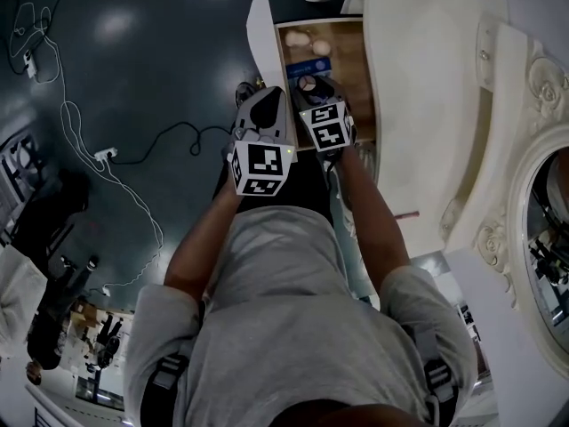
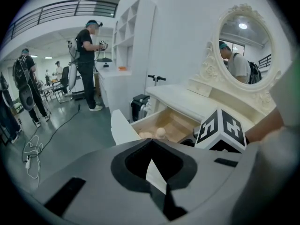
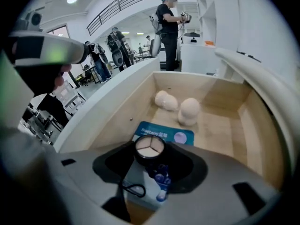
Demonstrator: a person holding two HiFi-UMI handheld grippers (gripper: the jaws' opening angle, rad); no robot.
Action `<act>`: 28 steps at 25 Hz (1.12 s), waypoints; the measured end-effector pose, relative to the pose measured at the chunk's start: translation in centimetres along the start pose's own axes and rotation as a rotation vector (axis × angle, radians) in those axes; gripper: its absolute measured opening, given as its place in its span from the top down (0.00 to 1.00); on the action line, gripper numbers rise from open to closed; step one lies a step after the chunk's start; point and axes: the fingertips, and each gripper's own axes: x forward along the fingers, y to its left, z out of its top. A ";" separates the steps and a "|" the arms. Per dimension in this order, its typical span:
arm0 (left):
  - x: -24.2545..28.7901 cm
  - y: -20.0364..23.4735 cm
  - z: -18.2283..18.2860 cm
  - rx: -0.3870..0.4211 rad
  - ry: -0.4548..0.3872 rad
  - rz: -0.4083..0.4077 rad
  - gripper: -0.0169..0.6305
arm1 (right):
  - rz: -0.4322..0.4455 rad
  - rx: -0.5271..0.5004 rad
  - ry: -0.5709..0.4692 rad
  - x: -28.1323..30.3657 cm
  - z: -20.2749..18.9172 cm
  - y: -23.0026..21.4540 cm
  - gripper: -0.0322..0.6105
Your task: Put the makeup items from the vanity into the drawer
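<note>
The vanity drawer (image 1: 357, 76) stands pulled out, wooden inside, with a white front panel (image 1: 265, 38). On its floor lie two beige makeup sponges (image 3: 166, 100) (image 3: 190, 110) and a blue packet (image 3: 165, 134). My right gripper (image 1: 308, 85) hangs over the drawer's near end, its jaws closed on a round black compact (image 3: 150, 147) with three powder shades. My left gripper (image 1: 260, 98) hovers beside it at the drawer's front panel. Nothing shows between its jaws (image 2: 157, 175), and their state is unclear. A sponge (image 2: 161, 132) shows past it.
The cream vanity top (image 1: 427, 87) overhangs the drawer on the right, with the oval mirror (image 1: 553, 229) behind it. White cables (image 1: 98, 158) trail across the dark floor at left. Other people (image 2: 87, 62) stand far across the room.
</note>
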 end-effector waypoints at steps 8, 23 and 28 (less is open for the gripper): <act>-0.5 -0.6 0.0 0.018 -0.002 -0.022 0.96 | -0.011 -0.001 0.019 -0.1 -1.4 -0.2 0.60; -2.9 -0.9 2.0 0.030 -0.046 -0.058 0.96 | -0.118 0.049 -0.089 -4.6 2.1 -0.6 0.67; -4.2 -1.1 4.6 0.036 -0.105 -0.056 0.96 | -0.230 0.137 -0.284 -10.5 5.9 -1.2 0.91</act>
